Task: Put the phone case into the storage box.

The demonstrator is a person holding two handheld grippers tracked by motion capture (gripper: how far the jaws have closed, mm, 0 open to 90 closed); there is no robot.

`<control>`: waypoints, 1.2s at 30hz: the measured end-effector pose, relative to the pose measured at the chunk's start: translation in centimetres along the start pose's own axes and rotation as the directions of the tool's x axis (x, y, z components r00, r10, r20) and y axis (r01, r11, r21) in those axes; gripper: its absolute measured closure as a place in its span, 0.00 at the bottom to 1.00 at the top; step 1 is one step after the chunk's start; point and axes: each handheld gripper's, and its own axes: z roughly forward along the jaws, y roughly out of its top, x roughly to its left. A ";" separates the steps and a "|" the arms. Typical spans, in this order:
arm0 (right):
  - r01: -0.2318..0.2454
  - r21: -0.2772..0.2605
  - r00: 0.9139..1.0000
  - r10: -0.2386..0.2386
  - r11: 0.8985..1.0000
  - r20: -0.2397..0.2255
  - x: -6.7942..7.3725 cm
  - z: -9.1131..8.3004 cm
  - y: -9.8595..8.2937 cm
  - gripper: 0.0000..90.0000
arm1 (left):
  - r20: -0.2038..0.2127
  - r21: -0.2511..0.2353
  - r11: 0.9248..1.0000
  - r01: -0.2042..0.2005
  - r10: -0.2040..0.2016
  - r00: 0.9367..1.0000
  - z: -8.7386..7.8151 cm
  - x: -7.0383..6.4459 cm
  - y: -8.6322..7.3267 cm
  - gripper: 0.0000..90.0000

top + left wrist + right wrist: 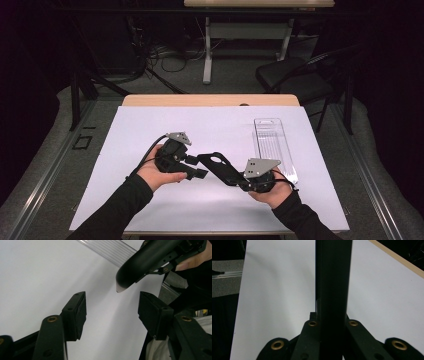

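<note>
A long black bar point(222, 168) with a hole near its far end hangs over the white sheet point(150, 125). My right gripper point(244, 181) is shut on its near end. In the right gripper view the bar point(333, 285) rises straight up between the closed jaws of my right gripper point(333, 323). My left gripper point(196, 166) stands open just left of the bar's free end. In the left gripper view the bar's rounded tip point(125, 282) hovers above and beyond the gap of my left gripper point(113, 312), touching neither pad.
A clear plastic tray point(274, 145) lies on the sheet at the right, behind my right hand, and shows as a ribbed strip point(110, 248) in the left gripper view. A black chair point(295, 75) and a second table point(250, 30) stand beyond the far edge.
</note>
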 end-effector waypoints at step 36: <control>-0.019 -0.034 1.000 0.018 0.999 -0.020 0.0 0.2 0.1 0.99 | 0.045 -0.112 0.992 -0.060 0.065 0.997 0.6 0.0 -0.2 0.67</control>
